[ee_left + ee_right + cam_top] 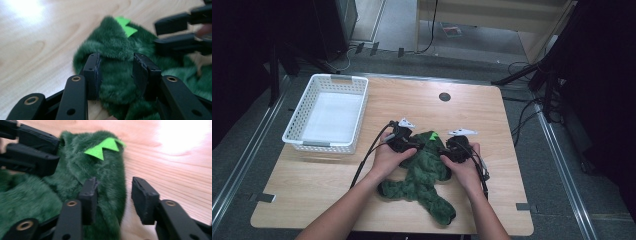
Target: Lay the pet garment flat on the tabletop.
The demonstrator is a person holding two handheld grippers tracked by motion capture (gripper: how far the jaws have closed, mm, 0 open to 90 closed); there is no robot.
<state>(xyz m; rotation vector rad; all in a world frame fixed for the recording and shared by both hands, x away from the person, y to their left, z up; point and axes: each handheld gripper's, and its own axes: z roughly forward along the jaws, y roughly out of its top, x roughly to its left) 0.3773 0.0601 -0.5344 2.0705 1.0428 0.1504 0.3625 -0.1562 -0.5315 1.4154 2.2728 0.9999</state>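
Both tools, left and right, stand spread at the green plush on the desk, fur between each one's jaws. Left of the left tool, the white basket holds nothing.

Your hands and both grippers cover the middle of the green plush toy in the high view. In the left gripper view, the right gripper is blurred and cut off by the picture's edge.
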